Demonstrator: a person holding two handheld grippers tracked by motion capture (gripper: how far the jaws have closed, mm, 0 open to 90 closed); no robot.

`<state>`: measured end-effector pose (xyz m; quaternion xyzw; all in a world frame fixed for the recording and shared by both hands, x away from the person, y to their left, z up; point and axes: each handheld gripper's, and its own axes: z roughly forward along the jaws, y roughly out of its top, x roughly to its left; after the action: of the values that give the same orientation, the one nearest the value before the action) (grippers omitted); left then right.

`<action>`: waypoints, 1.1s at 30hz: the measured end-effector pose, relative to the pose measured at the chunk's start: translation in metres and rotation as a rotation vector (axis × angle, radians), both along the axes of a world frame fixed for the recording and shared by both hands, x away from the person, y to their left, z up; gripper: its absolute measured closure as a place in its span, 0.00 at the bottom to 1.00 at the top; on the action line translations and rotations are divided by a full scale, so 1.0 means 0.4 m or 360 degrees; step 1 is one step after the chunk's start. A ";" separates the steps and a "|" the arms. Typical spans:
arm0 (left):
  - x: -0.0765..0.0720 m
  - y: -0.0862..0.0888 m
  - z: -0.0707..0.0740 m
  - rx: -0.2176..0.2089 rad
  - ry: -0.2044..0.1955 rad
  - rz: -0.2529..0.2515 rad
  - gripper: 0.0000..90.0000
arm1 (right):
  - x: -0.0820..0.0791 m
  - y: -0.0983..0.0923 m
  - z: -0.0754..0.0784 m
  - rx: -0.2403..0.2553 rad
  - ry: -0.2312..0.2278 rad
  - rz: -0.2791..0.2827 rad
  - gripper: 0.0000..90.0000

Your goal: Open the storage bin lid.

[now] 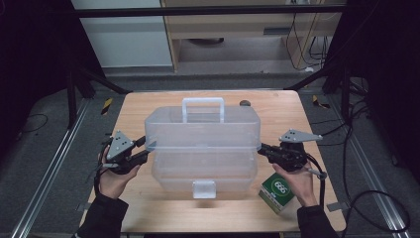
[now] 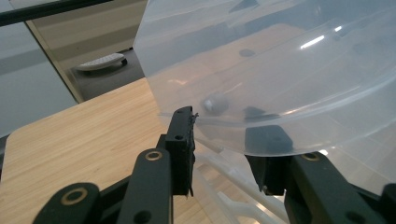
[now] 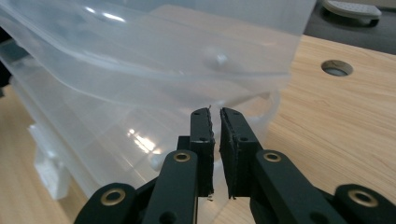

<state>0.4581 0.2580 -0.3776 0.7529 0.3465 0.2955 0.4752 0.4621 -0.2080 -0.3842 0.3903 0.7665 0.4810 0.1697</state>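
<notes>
A clear plastic storage box (image 1: 203,163) stands mid-table with its lid (image 1: 200,130) on, a handle (image 1: 203,106) on top and a white latch (image 1: 204,188) at the front. My left gripper (image 1: 146,148) is at the box's left end. In the left gripper view its jaws (image 2: 219,137) stand open around the lid's rounded corner (image 2: 280,93), and the far jaw shows through the plastic. My right gripper (image 1: 261,148) is at the right end. Its jaws (image 3: 215,112) are a narrow slit apart, their tips at the lid's rim (image 3: 261,95), with nothing visibly pinched.
A green and white carton (image 1: 277,191) lies on the table under my right hand, near the front right corner. A round cable hole (image 3: 336,67) sits in the wooden top behind the box. Metal rails and cables run beside the table.
</notes>
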 end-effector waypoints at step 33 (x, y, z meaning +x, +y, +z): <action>0.023 0.001 0.037 -0.0062 -0.0036 0.0007 0.72 | 0.032 0.028 -0.075 -0.0069 0.0273 -0.0033 0.85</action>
<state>0.4675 0.2585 -0.3628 0.7393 0.3483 0.2983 0.4930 0.4749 -0.1967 -0.4143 0.4343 0.7843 0.4273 0.1167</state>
